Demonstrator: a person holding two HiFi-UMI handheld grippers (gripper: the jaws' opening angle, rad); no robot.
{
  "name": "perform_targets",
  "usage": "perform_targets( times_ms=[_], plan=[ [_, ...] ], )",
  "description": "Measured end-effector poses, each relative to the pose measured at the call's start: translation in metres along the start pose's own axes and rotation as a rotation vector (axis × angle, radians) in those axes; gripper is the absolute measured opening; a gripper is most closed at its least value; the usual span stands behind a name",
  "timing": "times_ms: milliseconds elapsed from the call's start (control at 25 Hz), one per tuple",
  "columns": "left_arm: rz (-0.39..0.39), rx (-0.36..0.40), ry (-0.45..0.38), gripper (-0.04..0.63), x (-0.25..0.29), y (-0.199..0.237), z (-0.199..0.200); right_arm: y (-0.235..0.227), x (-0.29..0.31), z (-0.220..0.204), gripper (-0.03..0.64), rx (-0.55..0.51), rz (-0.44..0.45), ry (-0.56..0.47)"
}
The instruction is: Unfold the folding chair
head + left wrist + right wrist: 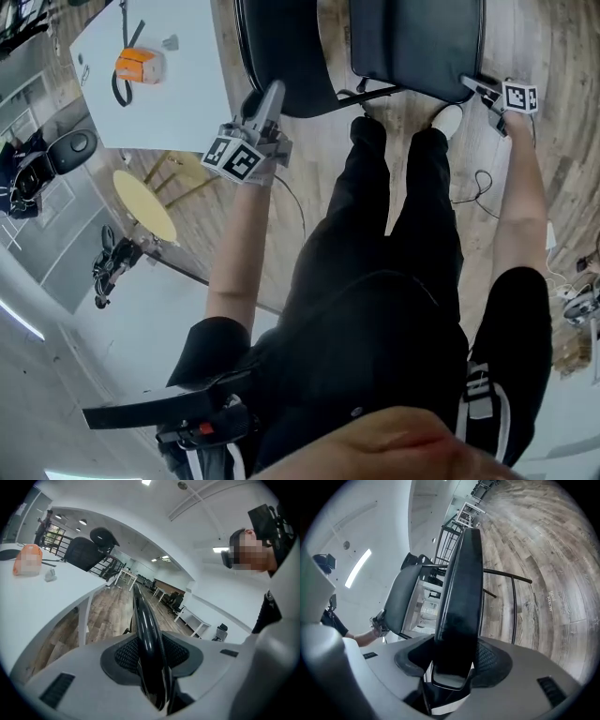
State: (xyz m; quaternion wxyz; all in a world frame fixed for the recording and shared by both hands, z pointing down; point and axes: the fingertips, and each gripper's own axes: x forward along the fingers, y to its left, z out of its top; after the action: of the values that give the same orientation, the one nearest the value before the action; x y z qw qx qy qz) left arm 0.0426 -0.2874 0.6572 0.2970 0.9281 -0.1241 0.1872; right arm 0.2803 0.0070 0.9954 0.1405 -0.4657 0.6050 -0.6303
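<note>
Wood-plank floor [553, 141], office room, person standing.

- Folding chair [412, 37]: black, on the floor just in front of the person's feet, its two padded panels side by side in the head view and angled apart.
- Left gripper [267, 98]: jaws narrow, clamped on the thin glossy black edge [147, 639] of the left panel.
- Right gripper [482, 90]: jaws wider, clamped on the thick edge of the right panel [459, 597].
- White table [187, 94]: left of the chair, carrying an orange box [139, 66].
- Yellow round stool [145, 204]: beside the table.
</note>
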Motion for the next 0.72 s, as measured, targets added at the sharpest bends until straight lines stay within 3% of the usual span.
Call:
perform_targets(
  times_ms=[160,440,720],
  plan=[
    [-0.015,-0.006,-0.002,0.121,0.008,-0.002,-0.008,-0.021,-0.006,0.001,0.219,0.01,0.078,-0.063],
    [-0.02,-0.031,0.008,0.12,0.016,0.002,-0.024,-0.06,-0.015,-0.013,0.219,0.096,0.119,-0.09],
    [-0.011,-0.05,0.035,0.121,0.028,0.008,-0.043,-0.101,-0.022,-0.021,0.227,0.109,0.134,-0.109]
  ],
)
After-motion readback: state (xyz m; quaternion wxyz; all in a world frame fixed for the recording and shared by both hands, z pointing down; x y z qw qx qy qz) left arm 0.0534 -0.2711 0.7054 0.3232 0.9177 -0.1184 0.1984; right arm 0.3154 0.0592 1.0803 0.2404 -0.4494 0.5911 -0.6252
